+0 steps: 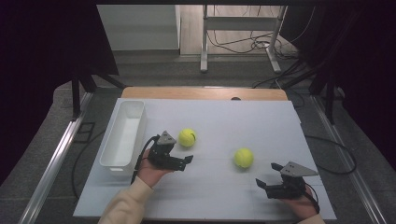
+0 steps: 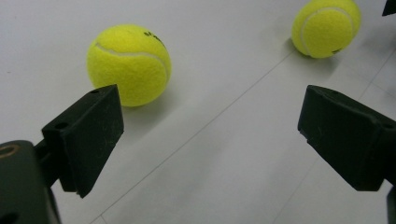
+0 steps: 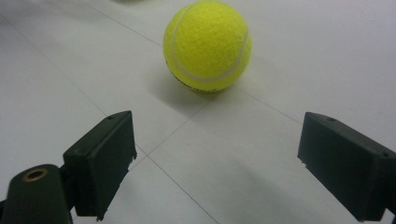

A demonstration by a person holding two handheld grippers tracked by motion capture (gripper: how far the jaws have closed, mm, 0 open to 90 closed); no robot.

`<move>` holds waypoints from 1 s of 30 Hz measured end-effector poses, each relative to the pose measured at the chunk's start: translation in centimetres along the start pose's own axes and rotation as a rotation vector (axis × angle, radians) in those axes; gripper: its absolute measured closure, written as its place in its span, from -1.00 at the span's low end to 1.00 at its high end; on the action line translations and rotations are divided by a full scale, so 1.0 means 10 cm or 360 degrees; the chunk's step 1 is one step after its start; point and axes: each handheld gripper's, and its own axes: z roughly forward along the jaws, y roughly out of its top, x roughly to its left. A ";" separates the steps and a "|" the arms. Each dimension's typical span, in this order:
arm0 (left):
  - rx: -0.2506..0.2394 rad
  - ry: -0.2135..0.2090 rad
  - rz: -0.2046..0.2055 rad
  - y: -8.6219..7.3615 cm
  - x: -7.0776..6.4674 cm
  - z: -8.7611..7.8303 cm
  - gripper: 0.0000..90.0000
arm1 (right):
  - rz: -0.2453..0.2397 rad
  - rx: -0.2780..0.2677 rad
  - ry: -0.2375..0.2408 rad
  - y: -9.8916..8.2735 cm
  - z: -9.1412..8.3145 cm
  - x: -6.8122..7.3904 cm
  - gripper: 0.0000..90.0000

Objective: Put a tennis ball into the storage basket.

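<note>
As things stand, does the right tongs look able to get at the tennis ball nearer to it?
Probably yes. The right tongs are open, and in the right gripper view the tennis ball lies just ahead of the spread jaws on the bare white tabletop, with nothing between them.

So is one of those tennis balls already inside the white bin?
No, the white bin holds nothing; both tennis balls lie on the table.

You've got two balls sitting on the table (image 1: 210, 196), well apart. The left ball (image 1: 187, 137) is just right of the bin (image 1: 122, 135), which runs along the table's left edge. The right ball (image 1: 243, 157) sits nearer you, around the middle. Your left gripper (image 1: 189, 159) is just in front of the left ball; your right gripper (image 1: 266, 182) is front-right of the other.
</note>
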 end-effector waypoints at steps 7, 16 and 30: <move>0.0011 0.0015 -0.0007 0.06 0.06 0.06 -0.83 | 0.0007 0.0007 0.0022 0.00 0.01 0.00 -0.74; 0.0026 0.0028 -0.0026 0.10 0.14 0.13 -0.83 | 0.0007 0.0008 0.0017 0.00 0.01 0.00 -0.74; 0.0076 0.0107 0.0010 0.21 0.20 0.29 -0.85 | 0.0000 -0.0006 -0.0010 0.00 0.00 -0.01 -0.74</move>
